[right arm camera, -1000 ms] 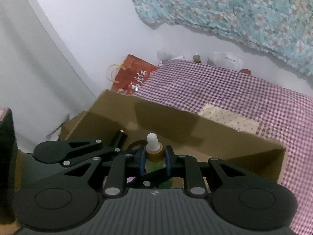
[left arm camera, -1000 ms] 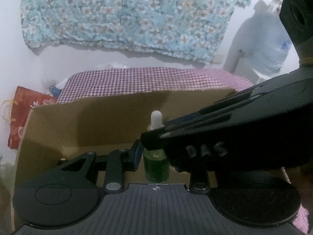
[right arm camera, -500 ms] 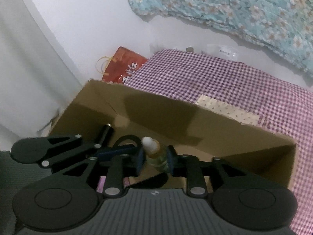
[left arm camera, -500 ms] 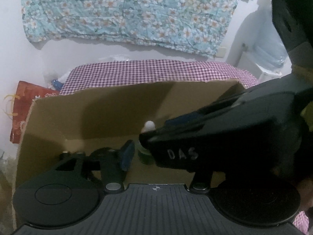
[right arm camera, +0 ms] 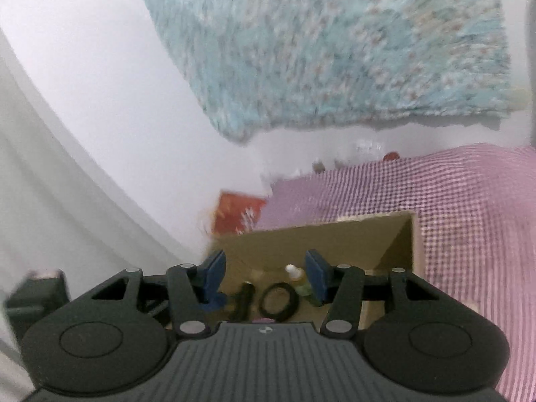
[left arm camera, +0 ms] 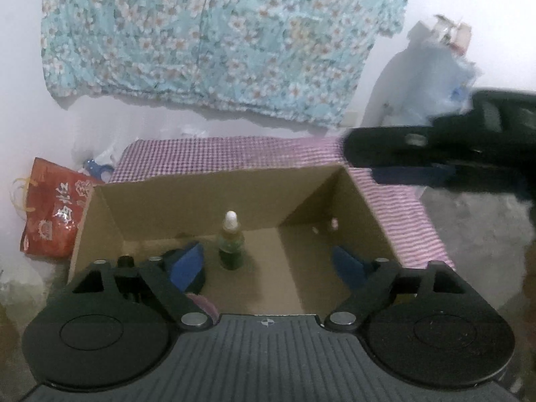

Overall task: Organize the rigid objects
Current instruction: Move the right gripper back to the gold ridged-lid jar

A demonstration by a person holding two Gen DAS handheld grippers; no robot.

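Straight ahead of the left hand-held gripper (left arm camera: 268, 264), near the centre of its frame, a small green dropper bottle (left arm camera: 230, 243) stood upright on the floor of an open cardboard box (left arm camera: 365, 207), long axis vertical, just beyond the left blue pad (left arm camera: 186, 264), untouched. Both jaws gaped wide and held nothing. Blurred, the right hand-held gripper (right arm camera: 264, 281) was likewise open and empty above the box, the bottle (right arm camera: 299, 283) low in frame beside its right pad, so the left seemed nearer.
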